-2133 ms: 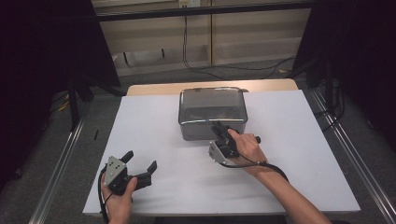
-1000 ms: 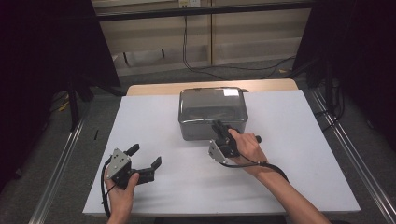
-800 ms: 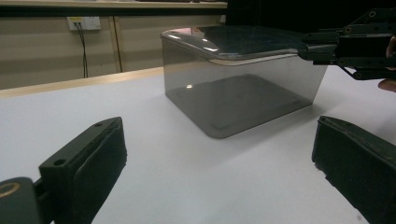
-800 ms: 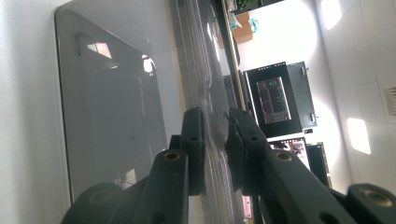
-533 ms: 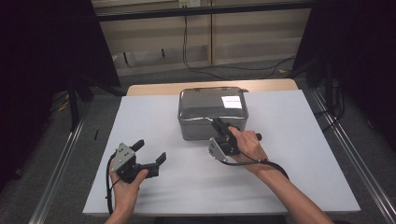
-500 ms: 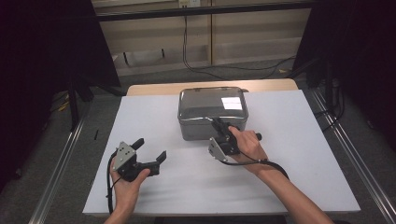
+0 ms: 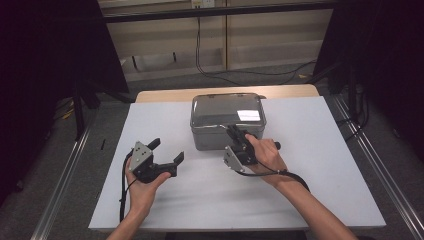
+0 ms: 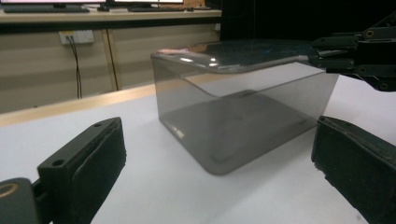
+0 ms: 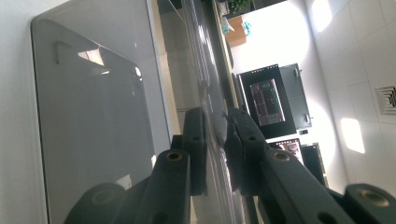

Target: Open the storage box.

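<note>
A smoky translucent plastic box (image 7: 220,135) with a lid (image 7: 226,107) stands at the middle back of the white table (image 7: 320,150). My right gripper (image 7: 233,131) is at the box's front side, shut on the lid's front rim (image 9: 205,93); the right gripper view has its jaws (image 9: 215,135) pinching that thin edge. My left gripper (image 7: 167,149) is held open above the table, left of the box and apart from it. In the left gripper view its wide-set jaws (image 8: 217,140) frame the box (image 8: 243,116), with the right gripper (image 8: 359,51) at the lid's right end.
The white sheet covers a wooden table whose far edge (image 7: 165,95) shows behind the box. Metal rails (image 7: 65,175) run along both sides. Cables (image 7: 200,45) hang on the back wall. Bare table surface lies in front of and beside the box.
My left gripper has moved up and to the right, toward the box. The right gripper stays at the lid's front rim; the glare on the lid has shifted.
</note>
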A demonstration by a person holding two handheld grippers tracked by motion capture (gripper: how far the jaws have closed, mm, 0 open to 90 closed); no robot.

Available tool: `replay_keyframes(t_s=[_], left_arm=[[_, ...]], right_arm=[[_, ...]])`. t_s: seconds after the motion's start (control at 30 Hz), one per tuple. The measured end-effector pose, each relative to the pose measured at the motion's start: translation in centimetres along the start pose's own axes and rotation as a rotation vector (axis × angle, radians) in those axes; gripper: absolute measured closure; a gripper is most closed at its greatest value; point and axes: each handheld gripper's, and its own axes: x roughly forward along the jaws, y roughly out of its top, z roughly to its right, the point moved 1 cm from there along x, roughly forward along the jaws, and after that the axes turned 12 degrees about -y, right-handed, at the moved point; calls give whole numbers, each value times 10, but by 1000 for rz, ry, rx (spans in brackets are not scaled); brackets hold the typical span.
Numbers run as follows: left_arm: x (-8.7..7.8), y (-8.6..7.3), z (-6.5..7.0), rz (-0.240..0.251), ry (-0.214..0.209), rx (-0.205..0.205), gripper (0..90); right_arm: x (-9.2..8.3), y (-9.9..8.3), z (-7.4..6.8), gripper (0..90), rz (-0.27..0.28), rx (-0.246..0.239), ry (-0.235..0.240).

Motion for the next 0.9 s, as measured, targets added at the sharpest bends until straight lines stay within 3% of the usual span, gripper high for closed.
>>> replay_keyframes(t_s=[0.17,0.2,0.4,0.77,0.9], left_arm=[[9,6,0,6,-12,14,34],[11,8,0,3,-10,46,37],[19,10,-6,5,-9,31,40],[41,17,-15,10,-24,71,51],[48,17,-16,1,-35,54,57]], right_arm=[[0,0,2,792,3,0,-1],[0,1,4,794,-1,-6,-2],[2,1,8,798,6,-4,-4],[3,1,10,797,9,12,-12],[3,1,11,797,9,15,-12]])
